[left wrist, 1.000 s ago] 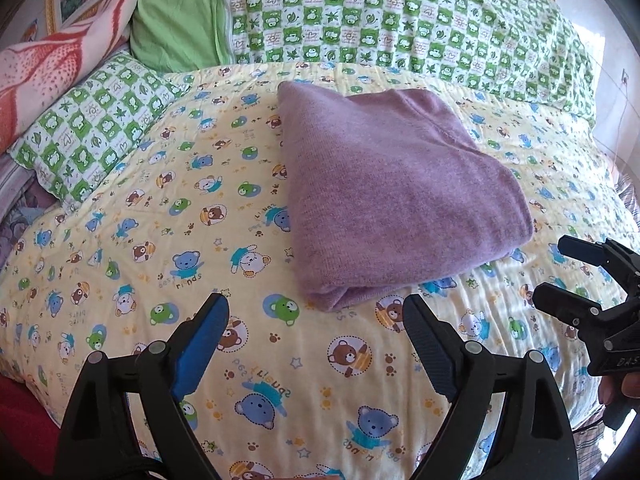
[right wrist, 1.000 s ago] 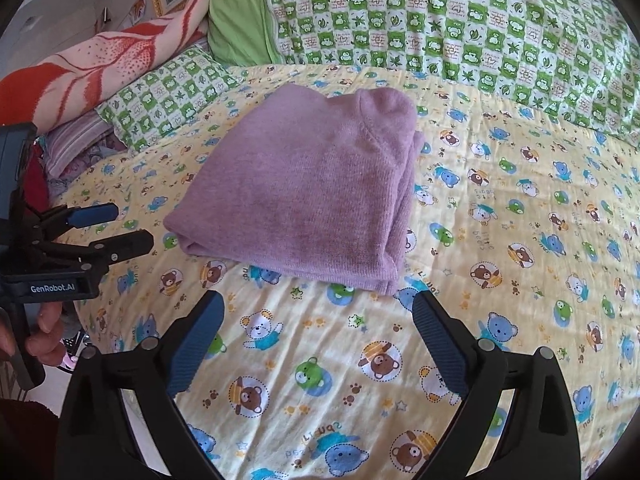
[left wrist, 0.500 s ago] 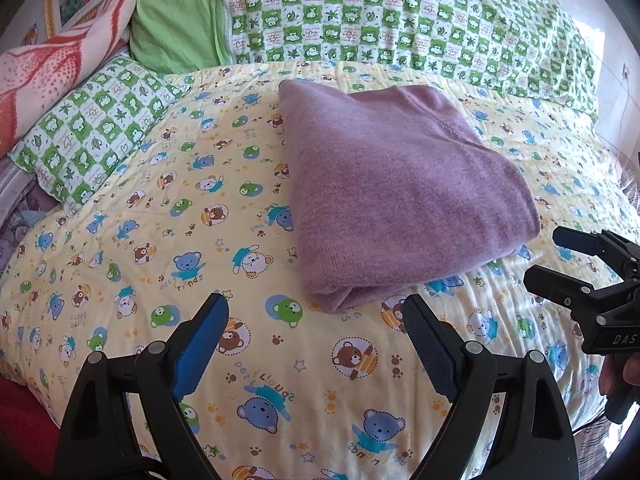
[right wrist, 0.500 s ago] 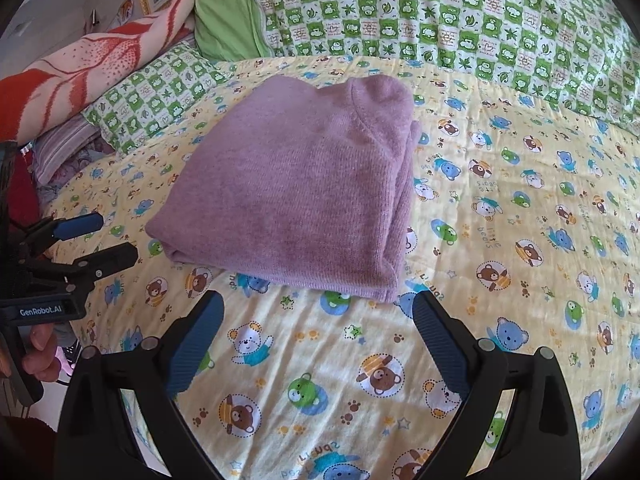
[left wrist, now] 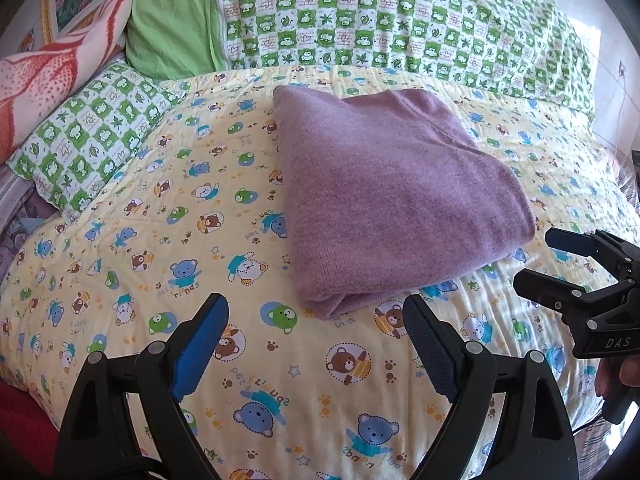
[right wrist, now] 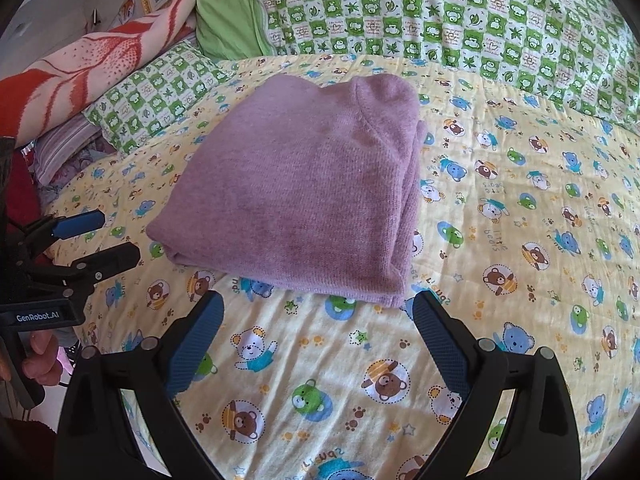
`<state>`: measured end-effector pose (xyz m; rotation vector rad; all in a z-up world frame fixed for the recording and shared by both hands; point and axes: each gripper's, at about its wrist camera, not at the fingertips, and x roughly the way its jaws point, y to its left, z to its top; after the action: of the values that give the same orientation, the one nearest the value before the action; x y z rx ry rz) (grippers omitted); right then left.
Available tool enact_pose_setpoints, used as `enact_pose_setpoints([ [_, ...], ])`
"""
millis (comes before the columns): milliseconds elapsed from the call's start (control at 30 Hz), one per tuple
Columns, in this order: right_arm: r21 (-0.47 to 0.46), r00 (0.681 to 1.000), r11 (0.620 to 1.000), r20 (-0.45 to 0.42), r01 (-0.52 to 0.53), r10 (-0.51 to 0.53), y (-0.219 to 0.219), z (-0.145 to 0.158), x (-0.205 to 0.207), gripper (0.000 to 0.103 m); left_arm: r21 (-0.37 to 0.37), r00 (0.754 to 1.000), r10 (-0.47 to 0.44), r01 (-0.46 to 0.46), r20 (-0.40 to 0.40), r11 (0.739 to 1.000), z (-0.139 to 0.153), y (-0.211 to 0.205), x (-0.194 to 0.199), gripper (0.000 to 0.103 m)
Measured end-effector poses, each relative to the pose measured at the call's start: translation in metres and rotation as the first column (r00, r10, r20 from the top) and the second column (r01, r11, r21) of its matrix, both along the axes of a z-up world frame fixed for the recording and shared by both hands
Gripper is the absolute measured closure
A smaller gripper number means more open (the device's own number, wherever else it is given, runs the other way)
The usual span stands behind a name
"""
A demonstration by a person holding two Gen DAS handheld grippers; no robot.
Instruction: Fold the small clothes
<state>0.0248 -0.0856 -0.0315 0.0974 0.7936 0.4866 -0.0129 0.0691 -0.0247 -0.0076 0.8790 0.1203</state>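
Folded purple knit garment (left wrist: pixel 396 196), several layers thick, lying flat on the yellow bear-print sheet (left wrist: pixel 152 248) at centre frame in both views; nearest folded corner pointing toward the lower centre of the left wrist view, layered open edges stacked along the right side in the right wrist view (right wrist: pixel 304 196). Ribbed collar (right wrist: pixel 386 94) visible at the top of the garment, upper centre of the right wrist view.

Left gripper (left wrist: pixel 316 320) at lower centre of its own view, spread wide, holding nothing, blue-padded fingers (left wrist: pixel 200 340) straddling the garment's near corner without contact. Same gripper (right wrist: pixel 108 240) at the left edge of the right wrist view, fingers apart, just beside the garment's left corner, held by a hand (right wrist: pixel 38 356) at lower left.

Right gripper (right wrist: pixel 316 314) at lower centre of its own view, also spread wide and empty, tips just short of the garment's near edge. Same gripper (left wrist: pixel 538 264) at the right edge of the left wrist view, near the garment's right corner.

Green checked pillow (left wrist: pixel 84 140) at mid left, green checked bedding (left wrist: pixel 400 16) across the top, red-and-pink blanket (left wrist: pixel 52 72) at upper left.
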Motion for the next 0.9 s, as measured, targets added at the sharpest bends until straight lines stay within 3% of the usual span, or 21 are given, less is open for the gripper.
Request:
enact_pose_setpoints([
  [900,0.020,1.000,1.000,0.010,-0.003,0.003,-0.0045,0.0057,0.0015,0.007,0.005,1.000,0.001,-0.001,0.009,1.000,0.0024,-0.0017,-0.0008,0.013],
])
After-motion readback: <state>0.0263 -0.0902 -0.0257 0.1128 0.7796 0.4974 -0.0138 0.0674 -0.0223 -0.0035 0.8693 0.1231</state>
